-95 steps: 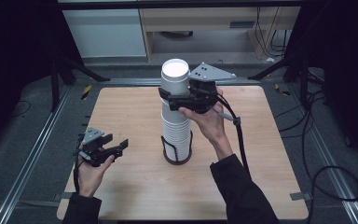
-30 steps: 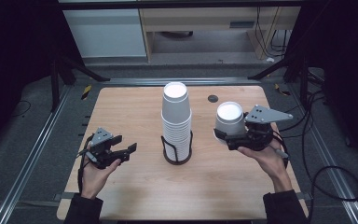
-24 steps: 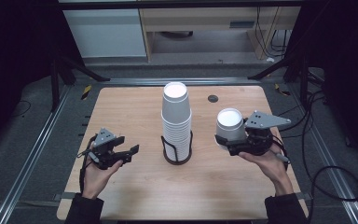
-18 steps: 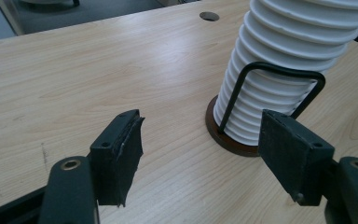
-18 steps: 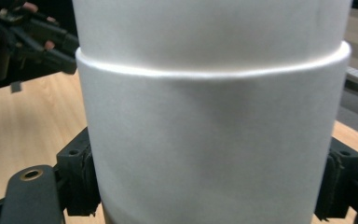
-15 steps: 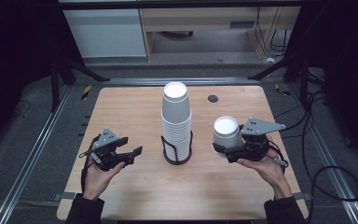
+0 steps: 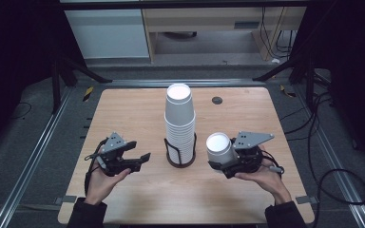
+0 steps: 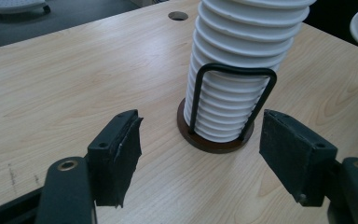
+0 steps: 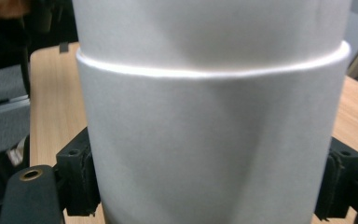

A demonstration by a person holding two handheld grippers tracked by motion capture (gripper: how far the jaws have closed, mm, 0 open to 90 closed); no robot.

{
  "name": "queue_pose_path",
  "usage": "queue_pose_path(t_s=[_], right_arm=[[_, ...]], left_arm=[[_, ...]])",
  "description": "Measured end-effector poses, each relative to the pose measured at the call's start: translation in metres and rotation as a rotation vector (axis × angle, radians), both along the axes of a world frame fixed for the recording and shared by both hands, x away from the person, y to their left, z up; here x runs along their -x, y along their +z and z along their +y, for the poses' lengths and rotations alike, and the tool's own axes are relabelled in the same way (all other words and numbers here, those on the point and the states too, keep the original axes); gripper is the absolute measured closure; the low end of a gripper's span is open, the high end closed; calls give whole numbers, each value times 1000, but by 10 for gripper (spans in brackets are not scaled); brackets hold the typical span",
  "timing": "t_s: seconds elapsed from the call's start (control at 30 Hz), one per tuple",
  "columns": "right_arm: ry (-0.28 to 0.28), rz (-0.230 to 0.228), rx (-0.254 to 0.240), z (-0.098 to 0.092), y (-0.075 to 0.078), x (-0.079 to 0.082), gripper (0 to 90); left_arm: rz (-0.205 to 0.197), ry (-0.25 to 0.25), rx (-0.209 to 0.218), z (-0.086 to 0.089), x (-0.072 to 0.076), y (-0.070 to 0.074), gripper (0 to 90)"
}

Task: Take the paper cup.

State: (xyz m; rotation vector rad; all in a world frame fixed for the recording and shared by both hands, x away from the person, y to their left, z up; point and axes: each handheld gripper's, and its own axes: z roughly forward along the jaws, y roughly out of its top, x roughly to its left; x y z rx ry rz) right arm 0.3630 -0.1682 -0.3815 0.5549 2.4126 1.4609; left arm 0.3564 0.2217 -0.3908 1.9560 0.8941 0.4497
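Lowered since earlier: right gripper [image 7: 224, 167], fingers pinching a white paper cup [image 7: 220, 148] just right of the cup stack [image 7: 180, 118] in its wire holder [image 7: 180, 153]. Left gripper [image 7: 135, 161]: fingers spread, just been opening, nothing between. Bare table [image 7: 123, 109] behind; front edge near both hands.
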Motion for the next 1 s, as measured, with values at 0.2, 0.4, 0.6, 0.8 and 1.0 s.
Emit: queue_pose_path(t_s=[0.2, 0.4, 0.6, 0.8, 1.0], right_arm=[[58, 22, 48, 11, -10, -2, 166], [105, 23, 88, 23, -16, -2, 166], [146, 27, 123, 32, -18, -3, 166], [201, 27, 156, 45, -19, -6, 166], [239, 41, 180, 54, -23, -6, 165]], left_arm=[[10, -38, -21, -9, 2, -1, 270], [13, -63, -25, -16, 4, 0, 260], [16, -97, -13, -19, 6, 1, 252], [15, -133, -25, -22, 7, 2, 243], [13, -170, -9, -25, 10, 4, 236]])
